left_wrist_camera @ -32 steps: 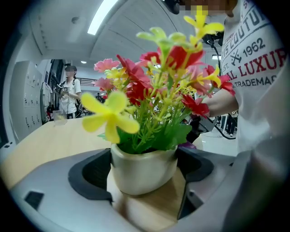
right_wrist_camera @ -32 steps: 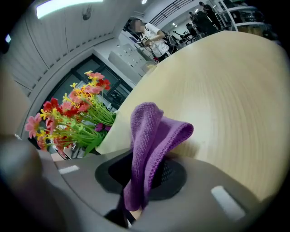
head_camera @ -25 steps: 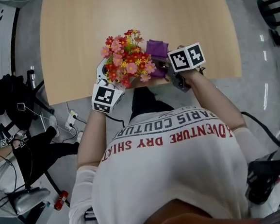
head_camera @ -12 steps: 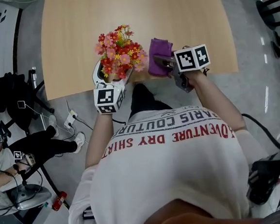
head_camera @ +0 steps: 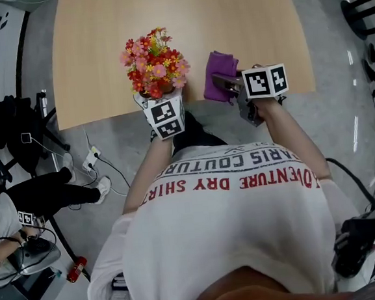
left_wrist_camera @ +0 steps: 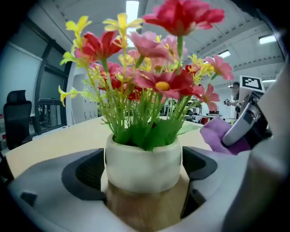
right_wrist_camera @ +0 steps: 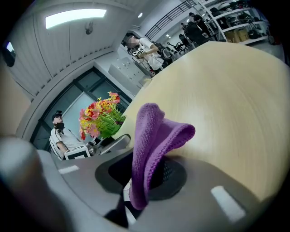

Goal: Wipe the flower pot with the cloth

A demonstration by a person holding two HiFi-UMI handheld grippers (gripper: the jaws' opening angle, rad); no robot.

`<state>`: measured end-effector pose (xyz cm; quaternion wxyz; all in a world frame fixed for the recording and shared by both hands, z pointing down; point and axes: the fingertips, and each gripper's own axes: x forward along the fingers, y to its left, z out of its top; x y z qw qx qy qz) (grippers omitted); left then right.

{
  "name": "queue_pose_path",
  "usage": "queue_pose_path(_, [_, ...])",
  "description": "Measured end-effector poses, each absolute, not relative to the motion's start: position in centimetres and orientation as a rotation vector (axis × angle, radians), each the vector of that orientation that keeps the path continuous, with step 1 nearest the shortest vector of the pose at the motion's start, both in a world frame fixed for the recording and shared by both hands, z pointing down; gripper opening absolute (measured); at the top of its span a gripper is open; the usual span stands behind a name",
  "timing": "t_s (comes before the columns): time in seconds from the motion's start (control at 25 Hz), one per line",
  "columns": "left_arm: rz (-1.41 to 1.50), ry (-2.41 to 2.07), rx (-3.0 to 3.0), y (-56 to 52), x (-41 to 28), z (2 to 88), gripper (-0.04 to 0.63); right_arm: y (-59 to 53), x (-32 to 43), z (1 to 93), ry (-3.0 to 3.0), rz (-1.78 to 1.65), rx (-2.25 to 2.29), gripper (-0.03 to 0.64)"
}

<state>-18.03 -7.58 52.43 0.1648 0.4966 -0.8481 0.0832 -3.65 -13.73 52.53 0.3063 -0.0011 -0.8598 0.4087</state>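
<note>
A white flower pot (left_wrist_camera: 142, 165) filled with red, pink and yellow flowers (head_camera: 153, 61) stands upright near the front edge of the wooden table (head_camera: 182, 16). My left gripper (head_camera: 151, 95) reaches in from the edge with the pot between its wide jaws. The jaws have just been opening, and the pads sit at the pot's sides without squeezing it. To the right, my right gripper (head_camera: 226, 82) is shut on a folded purple cloth (head_camera: 222, 71). In the right gripper view the cloth (right_wrist_camera: 156, 136) sticks up out of the jaws, apart from the pot.
The tabletop stretches bare beyond the pot and the cloth. Below the table's front edge lie a grey floor, cables and a power strip (head_camera: 92, 162). A seated person's legs (head_camera: 47, 191) are at the left, and chair bases (head_camera: 361, 13) at the right.
The pot and flowers went from tilted at the table edge to upright, a little further left. The left gripper rolled round behind the pot. The right gripper moved right with the cloth.
</note>
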Motion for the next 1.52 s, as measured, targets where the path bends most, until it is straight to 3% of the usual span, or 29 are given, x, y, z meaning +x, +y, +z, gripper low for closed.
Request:
queue_pose_path(0.4, [0.271, -2.351, 1.517, -7.6, -18.6, 52.7, 0.523, -13.7, -4.1, 52.1, -2.284, 1.08, -0.016, 0.06])
queue_pose_path(1.24, [0.43, -1.873, 2.139, -7.7, -12.2, 51.2, 0.523, -11.6, -6.2, 48.7, -2.315, 1.12, -0.25, 0.06])
queue_pose_path(1.52, [0.413, -1.846, 2.153, -7.5, -16.4, 51.0, 0.523, -12.3, -11.2, 50.6, -2.233, 1.059, -0.174, 0.06])
